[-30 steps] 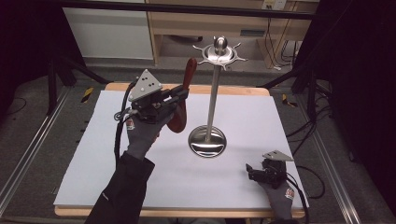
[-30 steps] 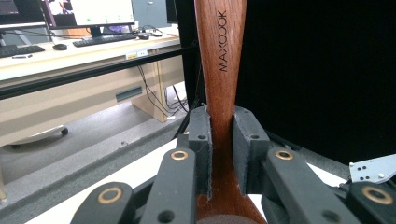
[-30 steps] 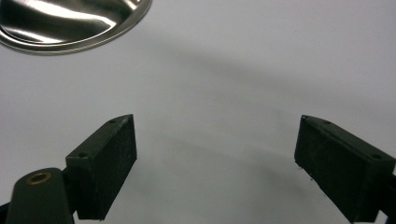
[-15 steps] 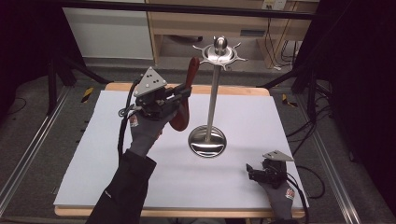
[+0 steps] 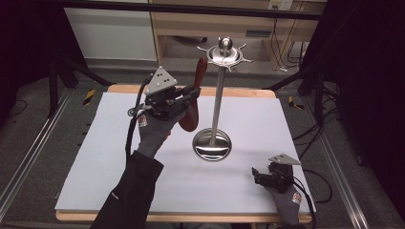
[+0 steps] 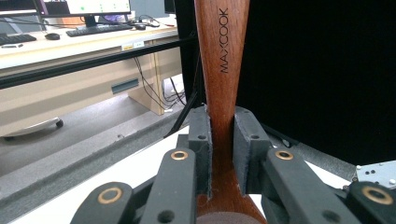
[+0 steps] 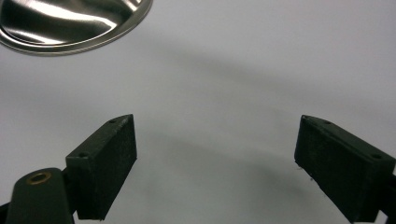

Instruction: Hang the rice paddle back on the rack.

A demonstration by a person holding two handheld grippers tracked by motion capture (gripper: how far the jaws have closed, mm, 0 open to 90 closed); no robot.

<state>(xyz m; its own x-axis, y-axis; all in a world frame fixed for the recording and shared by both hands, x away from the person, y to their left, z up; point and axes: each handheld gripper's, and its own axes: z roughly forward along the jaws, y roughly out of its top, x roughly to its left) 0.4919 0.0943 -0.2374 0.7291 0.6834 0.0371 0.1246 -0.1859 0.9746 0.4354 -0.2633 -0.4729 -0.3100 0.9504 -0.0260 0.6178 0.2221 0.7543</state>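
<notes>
Item: wooden spoon (image 5: 195,98), long axis upright, clenched in left gripper (image 5: 188,95) fingers, at nine o'clock of utensil stand (image 5: 217,95); right gripper (image 5: 258,175) released, idle on counter (image 5: 105,157).

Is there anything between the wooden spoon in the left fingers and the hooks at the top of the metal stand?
Nothing visible. The left gripper holds the brown wooden spoon upright beside the steel stand's hook ring, with open air between handle tip and hooks. The right gripper rests low, far off.
</notes>
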